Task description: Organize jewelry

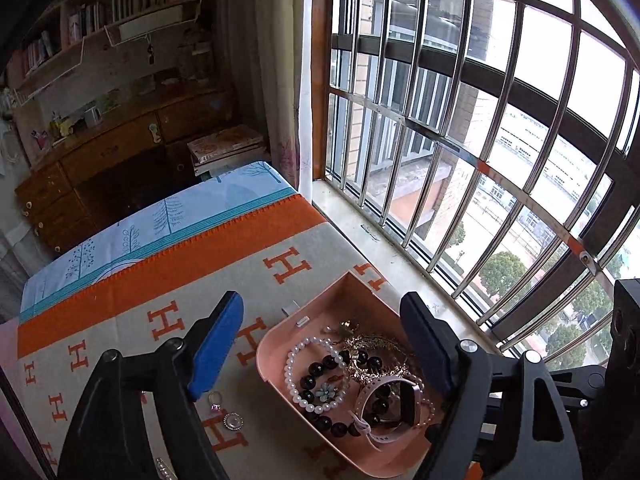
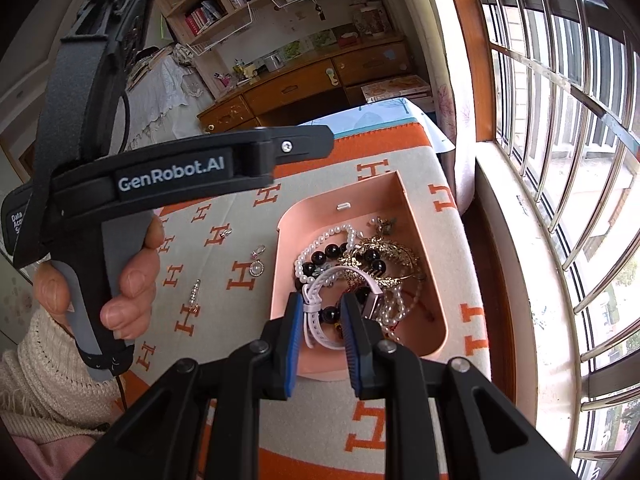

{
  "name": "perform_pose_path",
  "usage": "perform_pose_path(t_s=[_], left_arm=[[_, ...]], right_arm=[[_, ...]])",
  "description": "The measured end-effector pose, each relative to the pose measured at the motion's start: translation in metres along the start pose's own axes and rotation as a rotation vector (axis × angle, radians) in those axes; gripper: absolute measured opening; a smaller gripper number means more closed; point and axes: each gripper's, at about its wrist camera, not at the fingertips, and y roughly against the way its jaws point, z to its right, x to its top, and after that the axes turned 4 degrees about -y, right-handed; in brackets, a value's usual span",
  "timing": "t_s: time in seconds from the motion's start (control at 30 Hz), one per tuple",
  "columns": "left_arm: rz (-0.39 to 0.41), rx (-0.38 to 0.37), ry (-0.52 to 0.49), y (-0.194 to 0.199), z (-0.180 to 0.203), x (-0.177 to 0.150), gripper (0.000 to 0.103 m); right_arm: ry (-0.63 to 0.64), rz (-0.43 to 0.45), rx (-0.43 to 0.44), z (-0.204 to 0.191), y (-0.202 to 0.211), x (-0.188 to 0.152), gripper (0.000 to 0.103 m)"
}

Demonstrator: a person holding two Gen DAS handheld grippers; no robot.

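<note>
A pink open jewelry tray (image 2: pixel 412 320) sits on a tabletop covered by a cream cloth (image 2: pixel 224 256) patterned with orange H letters, beside a barred window. Piled inside the tray are a white pearl bracelet (image 1: pixel 296 372), a strand of black beads (image 1: pixel 320 364), a gold filigree piece (image 2: pixel 380 256) and a pink-strapped watch (image 2: pixel 320 312).

The watch lies at the tray's near end. Its pale buckle strap runs up between the blue pads of the right tool (image 2: pixel 320 316), whose jaws stand narrow around it. The strap appears to touch the left pad (image 2: pixel 296 320); whether it is truly pinched cannot be told.

The left tool (image 1: pixel 320 344) is released, its jaws spread wide and empty, hovering above the tray with the bead pile showing between its fingers. A hand (image 2: pixel 132 280) in a cream knitted sleeve grips its handle, to the left of the tray.

On the cloth left of the tray, three small pieces remain loose: a round crystal pendant (image 2: pixel 256 266), a small pink-stone charm (image 2: pixel 226 234) and a slender rhinestone pendant (image 2: pixel 195 294).

The step in hand seems to be settling the watch into the tray. The next move likely calls for fetching a loose pendant, a small flat target needing a careful, low pinch.
</note>
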Motion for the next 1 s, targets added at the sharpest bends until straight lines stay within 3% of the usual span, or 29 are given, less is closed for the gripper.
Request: perform_pose_path(t_s=[0.17,0.57,0.63,0.7,0.8,1.0], left_arm=[[0.050,0.106,0.039,0.045,-0.031,-0.018,0.092],[0.030,0.298,0.301,0.122,-0.129,-0.106,0.092],[0.024,0.328,0.329,0.129,-0.140,-0.121,0.092],[0.012,0.337,0.353,0.132,-0.148,-0.136,0.092],[-0.029,0.339,0.382,0.125,-0.153,-0.156,0.092],[-0.159,0.272,0.405,0.078,-0.144,-0.188,0.092]], right_arm=[[0.005,0.003,-0.005,-0.010,-0.001,0.000,0.020],[0.058,-0.035,0.046,-0.054,-0.015,-0.004,0.020],[0.081,-0.040,0.052,-0.065,-0.018,-0.006,0.024],[0.104,-0.043,0.056,-0.075,-0.022,-0.008,0.030],[0.147,-0.044,0.061,-0.091,-0.028,-0.010,0.030],[0.212,-0.076,0.078,-0.114,-0.049,-0.018,0.030]])
